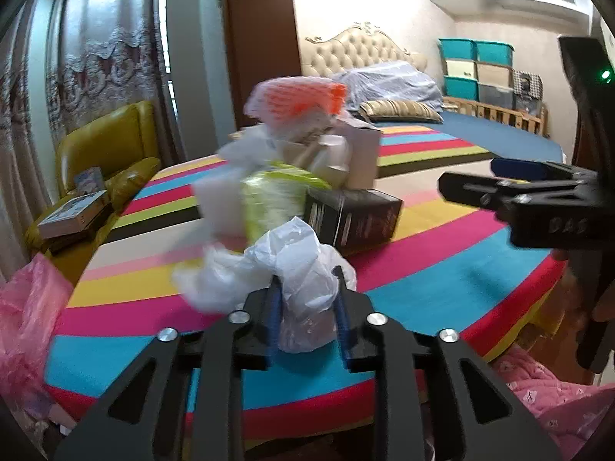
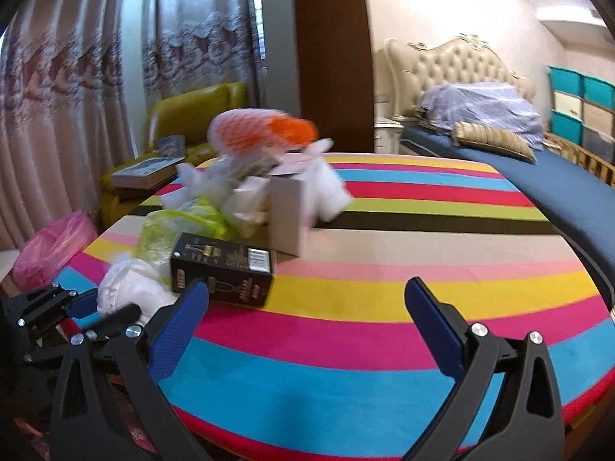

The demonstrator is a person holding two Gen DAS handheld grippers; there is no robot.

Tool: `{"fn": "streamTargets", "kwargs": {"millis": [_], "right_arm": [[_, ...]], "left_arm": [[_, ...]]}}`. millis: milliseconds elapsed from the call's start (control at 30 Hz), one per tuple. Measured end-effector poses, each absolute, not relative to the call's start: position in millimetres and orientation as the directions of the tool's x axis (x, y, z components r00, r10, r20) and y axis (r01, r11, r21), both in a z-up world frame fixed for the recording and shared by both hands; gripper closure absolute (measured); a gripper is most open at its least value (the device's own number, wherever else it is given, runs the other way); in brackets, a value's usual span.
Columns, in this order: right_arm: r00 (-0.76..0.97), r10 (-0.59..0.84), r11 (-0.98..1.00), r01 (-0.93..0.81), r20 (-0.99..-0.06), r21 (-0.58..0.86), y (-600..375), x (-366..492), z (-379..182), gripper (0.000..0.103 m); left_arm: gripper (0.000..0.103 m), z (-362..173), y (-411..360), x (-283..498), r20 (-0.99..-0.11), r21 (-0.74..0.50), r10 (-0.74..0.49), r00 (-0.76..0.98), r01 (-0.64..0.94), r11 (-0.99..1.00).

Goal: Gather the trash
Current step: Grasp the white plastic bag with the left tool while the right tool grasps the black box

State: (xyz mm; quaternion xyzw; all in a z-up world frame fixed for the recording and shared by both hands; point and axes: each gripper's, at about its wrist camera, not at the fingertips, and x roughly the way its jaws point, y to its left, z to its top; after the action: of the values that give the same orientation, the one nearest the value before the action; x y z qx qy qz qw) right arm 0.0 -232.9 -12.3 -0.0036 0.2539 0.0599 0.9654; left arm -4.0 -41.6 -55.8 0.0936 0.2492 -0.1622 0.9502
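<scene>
**Left grip on the crumpled bag, right gripper waiting**

You had the left gripper [image 1: 307, 303] closed narrowly on the white plastic bag [image 1: 292, 269], its 2 blue pads pinching the crumple at the near edge of the trash pile on the striped bedspread [image 1: 442, 269]. That bag looked nearly weightless, soft and slippery, so a bunched fold was likely the safest hold; a single film layer might slide free. Behind it lay the stiffer black box [image 2: 226, 269], the white carton [image 2: 288, 215] and what seemed, through the blur, an orange net bag [image 2: 265, 130]. Your right gripper [image 2: 307, 315] hung tilted down over the bedspread, jaws wide and empty, just right of the black box.
</scene>
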Motion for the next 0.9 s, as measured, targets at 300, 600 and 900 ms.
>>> {"fn": "streamTargets", "kwargs": {"millis": [300, 600, 900], "right_arm": [[0.776, 0.18, 0.976, -0.217, -0.605, 0.012, -189.3, 44.4, -36.5, 0.004], [0.801, 0.265, 0.958, -0.282, -0.537, 0.053, -173.1, 22.8, -28.6, 0.005], [0.742, 0.323, 0.914, -0.406, -0.588, -0.011, -131.7, 8.6, -34.5, 0.013]], "left_arm": [[0.084, -52.0, 19.1, -3.1, -0.493, 0.076, -0.15, 0.857, 0.214, 0.974], [0.083, -60.6, 33.0, 12.4, -0.501, 0.061, -0.139, 0.854, 0.195, 0.979], [0.083, -50.9, 55.5, 4.4, -0.478, 0.051, -0.086, 0.874, 0.125, 0.991]]}}
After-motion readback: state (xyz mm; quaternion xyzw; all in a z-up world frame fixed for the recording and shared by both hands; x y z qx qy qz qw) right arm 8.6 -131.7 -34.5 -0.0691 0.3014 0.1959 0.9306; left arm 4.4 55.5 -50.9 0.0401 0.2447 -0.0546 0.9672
